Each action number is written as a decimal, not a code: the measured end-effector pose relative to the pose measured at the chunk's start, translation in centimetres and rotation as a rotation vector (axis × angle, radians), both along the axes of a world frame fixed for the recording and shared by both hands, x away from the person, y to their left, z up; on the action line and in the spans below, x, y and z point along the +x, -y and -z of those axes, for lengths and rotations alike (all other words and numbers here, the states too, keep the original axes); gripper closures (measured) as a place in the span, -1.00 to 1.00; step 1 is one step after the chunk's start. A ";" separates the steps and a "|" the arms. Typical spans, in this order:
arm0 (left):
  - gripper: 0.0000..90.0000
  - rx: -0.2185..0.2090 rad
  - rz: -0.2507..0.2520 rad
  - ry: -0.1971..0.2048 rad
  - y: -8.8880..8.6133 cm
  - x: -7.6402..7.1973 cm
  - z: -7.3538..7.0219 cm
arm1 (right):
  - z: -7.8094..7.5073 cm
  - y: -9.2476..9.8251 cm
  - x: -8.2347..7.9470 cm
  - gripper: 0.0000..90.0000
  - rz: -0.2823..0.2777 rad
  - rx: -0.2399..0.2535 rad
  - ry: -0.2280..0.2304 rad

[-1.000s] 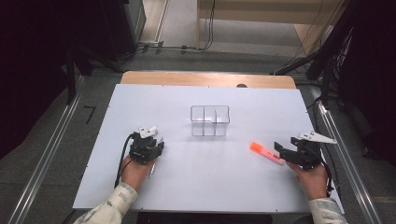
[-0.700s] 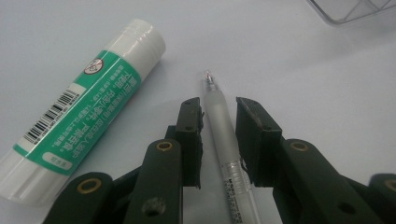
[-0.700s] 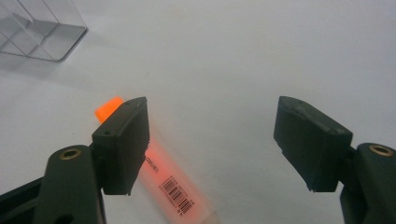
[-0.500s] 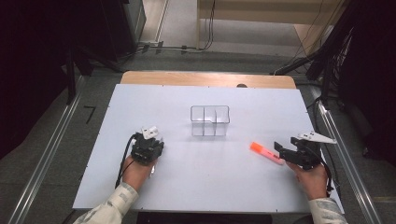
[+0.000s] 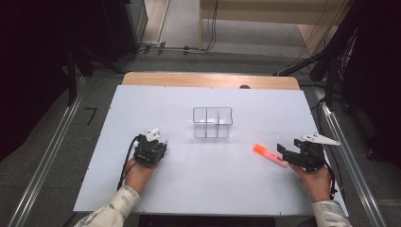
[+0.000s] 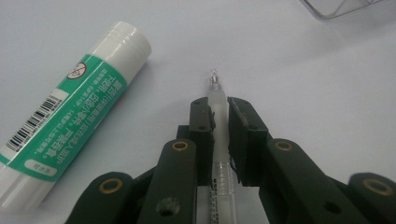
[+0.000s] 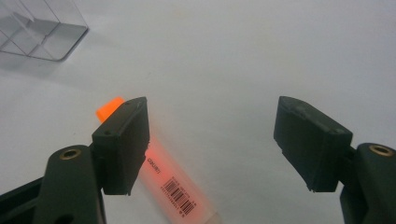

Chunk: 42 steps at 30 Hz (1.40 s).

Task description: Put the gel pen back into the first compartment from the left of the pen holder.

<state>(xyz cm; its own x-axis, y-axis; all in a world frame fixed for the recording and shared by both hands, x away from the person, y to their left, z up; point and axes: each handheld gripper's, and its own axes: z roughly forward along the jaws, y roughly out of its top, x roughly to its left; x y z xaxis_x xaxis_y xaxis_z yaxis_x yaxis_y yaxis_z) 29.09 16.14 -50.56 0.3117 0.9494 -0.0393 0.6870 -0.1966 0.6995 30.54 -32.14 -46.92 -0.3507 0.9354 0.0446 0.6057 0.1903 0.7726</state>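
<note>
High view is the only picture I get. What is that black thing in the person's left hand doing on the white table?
Observer: That left hand-held gripper has a slim clear pen between its jaws. They have just been closing and seem to press both its sides.
Operator: Is anything else lying near it?
Observer: Yes, a white and green glue stick lies flat beside the pen, apart from the jaws.
Operator: And the one by the orange marker?
Observer: The right hand-held gripper stands wide open. The orange highlighter lies flat by one jaw, ungripped.
</note>
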 end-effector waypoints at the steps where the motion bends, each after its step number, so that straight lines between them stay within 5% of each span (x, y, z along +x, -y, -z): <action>1: 0.79 -0.016 0.000 -0.002 -0.1 0.1 0.0 | 0.0 0.0 0.0 -0.43 0.000 0.000 0.000; 8: 0.80 -0.045 0.006 -0.005 -0.1 0.1 -0.1 | 0.0 0.0 0.0 -0.43 0.001 0.002 -0.002; 33: 0.80 -0.183 0.005 0.110 -0.3 -0.3 -3.1 | 0.1 -0.2 0.1 -0.43 -0.004 -0.001 -0.004; 42: 0.80 -0.201 0.025 0.120 0.3 -0.3 -3.7 | 0.1 -0.2 0.1 -0.43 -0.002 -0.001 -0.007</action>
<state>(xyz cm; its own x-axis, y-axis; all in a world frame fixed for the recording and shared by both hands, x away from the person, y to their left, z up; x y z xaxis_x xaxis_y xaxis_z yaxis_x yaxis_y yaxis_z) 28.80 15.85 -46.82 0.3488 0.9181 -0.1881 0.5930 -0.0608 0.8029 30.65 -31.89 -47.02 -0.3523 0.9347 0.0465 0.6108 0.1920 0.7682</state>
